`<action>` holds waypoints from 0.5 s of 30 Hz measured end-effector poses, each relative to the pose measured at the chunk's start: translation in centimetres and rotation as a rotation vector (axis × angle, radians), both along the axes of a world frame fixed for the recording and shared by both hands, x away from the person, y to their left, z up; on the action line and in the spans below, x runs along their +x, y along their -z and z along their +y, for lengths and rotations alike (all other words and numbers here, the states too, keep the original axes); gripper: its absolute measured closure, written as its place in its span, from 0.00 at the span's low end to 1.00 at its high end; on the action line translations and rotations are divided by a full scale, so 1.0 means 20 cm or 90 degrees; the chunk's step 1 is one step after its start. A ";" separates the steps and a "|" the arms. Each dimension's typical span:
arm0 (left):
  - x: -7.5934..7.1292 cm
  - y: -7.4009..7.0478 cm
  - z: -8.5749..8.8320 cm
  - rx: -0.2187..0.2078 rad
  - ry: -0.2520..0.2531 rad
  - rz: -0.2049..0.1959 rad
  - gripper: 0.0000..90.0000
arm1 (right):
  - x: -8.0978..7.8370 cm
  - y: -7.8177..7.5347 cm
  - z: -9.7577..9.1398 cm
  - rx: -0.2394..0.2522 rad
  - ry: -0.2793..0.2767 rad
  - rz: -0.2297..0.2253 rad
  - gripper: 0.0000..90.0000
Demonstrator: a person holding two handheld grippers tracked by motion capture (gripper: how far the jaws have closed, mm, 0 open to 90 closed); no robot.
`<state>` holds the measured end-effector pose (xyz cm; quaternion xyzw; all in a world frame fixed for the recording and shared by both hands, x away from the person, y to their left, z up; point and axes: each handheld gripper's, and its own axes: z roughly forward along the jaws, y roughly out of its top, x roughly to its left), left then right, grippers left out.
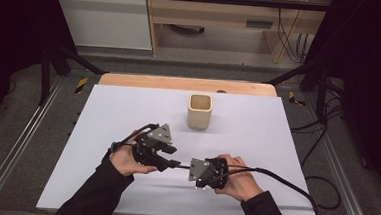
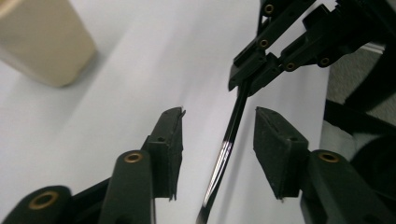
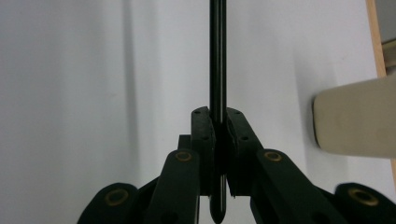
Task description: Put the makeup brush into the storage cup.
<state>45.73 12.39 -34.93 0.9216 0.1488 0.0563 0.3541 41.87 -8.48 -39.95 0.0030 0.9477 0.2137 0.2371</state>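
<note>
Pen [image 3: 217,56] passed between your two grippers, low over the near middle of the white table [image 1: 257,126].

Your right gripper [image 1: 191,168] clamps the thin black pen tight between its jaws; your left gripper [image 2: 218,133] has its jaws parted, the pen running between the pads without contact. Beyond both hands, the beige cup [image 1: 199,111] stands upright toward the table's far edge.

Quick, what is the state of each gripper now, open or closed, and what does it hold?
Left gripper: open; the thin black rod passes between its jaws, not pressed.
Right gripper: closed on the rod.
</note>
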 end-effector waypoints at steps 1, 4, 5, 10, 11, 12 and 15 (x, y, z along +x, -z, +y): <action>0.00 -0.01 0.03 -0.009 -0.010 -0.010 0.55 | 0.01 0.00 -0.01 0.001 0.002 0.002 0.93; 0.00 -0.01 0.09 -0.033 -0.034 -0.019 0.45 | 0.02 -0.02 -0.04 0.004 0.015 -0.006 0.93; 0.00 -0.01 0.11 -0.047 -0.050 -0.020 0.44 | 0.03 -0.02 -0.04 0.008 0.019 -0.006 0.93; -0.02 0.01 0.20 -0.089 -0.093 -0.030 0.35 | 0.05 -0.02 -0.09 0.028 0.047 -0.010 0.93; -0.02 0.01 0.22 -0.098 -0.102 -0.038 0.33 | 0.05 -0.02 -0.09 0.029 0.048 -0.010 0.93; -0.03 0.02 0.24 -0.101 -0.107 -0.039 0.30 | 0.06 -0.02 -0.10 0.031 0.055 -0.003 0.93; -0.04 0.04 0.28 -0.120 -0.133 -0.049 0.24 | 0.06 -0.01 -0.11 0.039 0.068 -0.009 0.93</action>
